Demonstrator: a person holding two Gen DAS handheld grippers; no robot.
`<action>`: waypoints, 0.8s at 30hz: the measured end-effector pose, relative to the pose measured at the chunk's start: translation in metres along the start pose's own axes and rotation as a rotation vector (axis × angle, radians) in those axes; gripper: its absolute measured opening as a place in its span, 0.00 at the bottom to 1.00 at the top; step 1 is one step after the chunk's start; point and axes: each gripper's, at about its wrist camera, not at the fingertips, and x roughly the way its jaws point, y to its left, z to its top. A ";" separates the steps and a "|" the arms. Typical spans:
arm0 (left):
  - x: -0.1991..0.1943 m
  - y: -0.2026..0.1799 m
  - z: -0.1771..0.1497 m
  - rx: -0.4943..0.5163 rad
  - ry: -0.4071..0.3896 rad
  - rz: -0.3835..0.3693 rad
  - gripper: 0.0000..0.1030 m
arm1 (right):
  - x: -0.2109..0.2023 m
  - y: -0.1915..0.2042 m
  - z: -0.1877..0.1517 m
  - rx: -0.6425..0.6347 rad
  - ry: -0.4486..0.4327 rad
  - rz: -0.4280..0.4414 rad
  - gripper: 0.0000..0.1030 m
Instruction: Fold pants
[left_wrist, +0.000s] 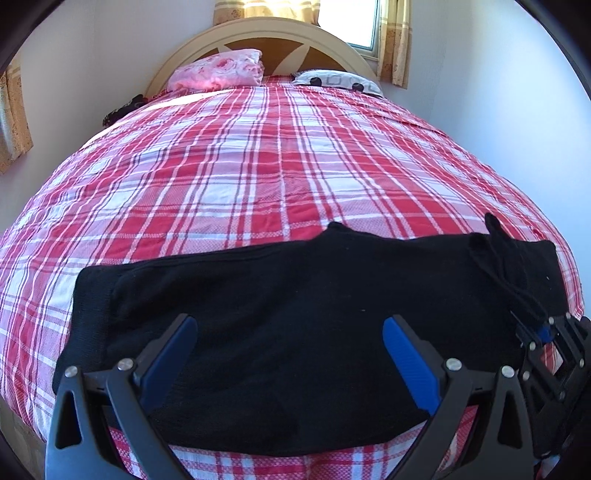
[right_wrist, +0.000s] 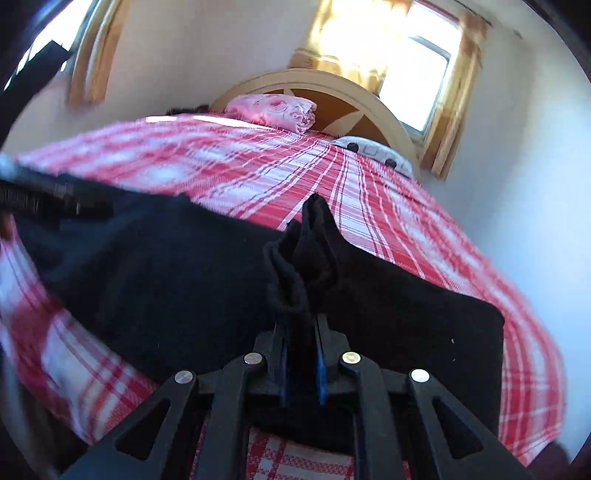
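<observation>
**Right tongs pinching the pants, left tongs spread**

Your right gripper (right_wrist: 300, 332) at lower centre is clamped on a bunched fold of the black pants (left_wrist: 288, 332). Your left gripper (left_wrist: 290, 328) hovers wide open over them. Beyond, the plaid bedspread (left_wrist: 258, 155) runs to the pink pillow (left_wrist: 218, 74) at top.

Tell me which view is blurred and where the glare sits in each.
Left wrist view: sharp, with fisheye bulging of the plaid bed; the window is blown out; the black pants show little detail. Right wrist view: motion-smeared, worst at the left over the plaid and the left gripper; the window and curtain glare white-yellow; the right gripper, clamped on bunched pants fabric, stays fairly sharp.
</observation>
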 end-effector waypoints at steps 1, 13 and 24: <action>0.002 0.002 0.000 -0.008 0.006 -0.005 1.00 | 0.000 0.006 -0.003 -0.037 -0.004 -0.025 0.12; 0.006 0.011 0.000 -0.024 0.009 -0.027 1.00 | -0.033 0.022 -0.007 -0.091 0.011 0.113 0.60; -0.005 -0.001 0.000 0.012 -0.009 -0.053 1.00 | -0.011 -0.089 0.035 0.441 -0.062 0.302 0.07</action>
